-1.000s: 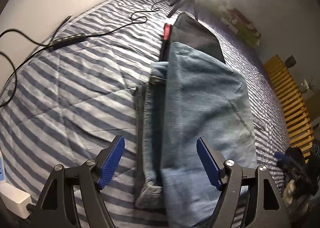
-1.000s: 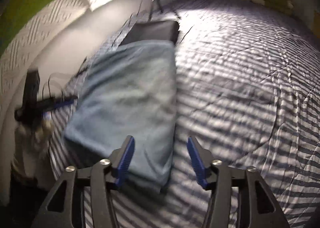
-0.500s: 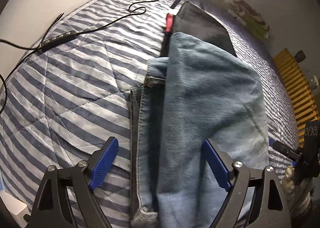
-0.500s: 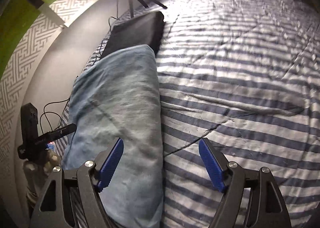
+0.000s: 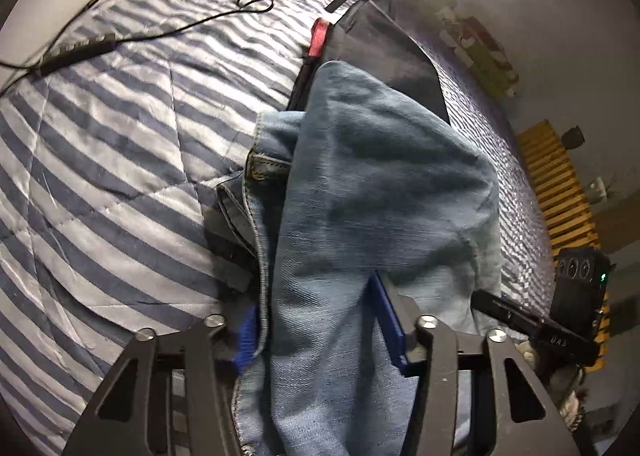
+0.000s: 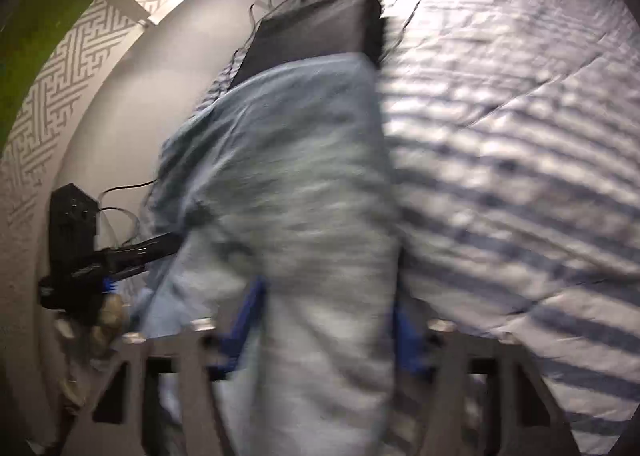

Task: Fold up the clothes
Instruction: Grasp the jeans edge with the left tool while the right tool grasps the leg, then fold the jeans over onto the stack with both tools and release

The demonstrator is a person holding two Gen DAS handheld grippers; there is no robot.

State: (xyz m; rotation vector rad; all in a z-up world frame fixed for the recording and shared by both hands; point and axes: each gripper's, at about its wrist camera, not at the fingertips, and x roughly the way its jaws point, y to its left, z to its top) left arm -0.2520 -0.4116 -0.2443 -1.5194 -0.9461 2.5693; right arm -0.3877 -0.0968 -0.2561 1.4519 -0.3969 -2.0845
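While the striped quilt (image 5: 104, 159) fills 9 o'clock, I see my left gripper (image 5: 316, 332) w/ fingers narrowed onto the folded jeans (image 5: 380, 183), denim bunched between. Jeans' long axis runs 6 to 12, far end touching a dark folded garment (image 5: 384, 51). Right gripper (image 6: 328, 332) likewise pinches jeans; view blurred.

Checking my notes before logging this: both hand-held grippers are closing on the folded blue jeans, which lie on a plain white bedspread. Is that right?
Not quite. The bedspread is blue-and-white striped, not plain white; the left wrist view shows it clearly. The rest holds: the left hand-held gripper and right hand-held gripper both straddle the folded blue jeans.
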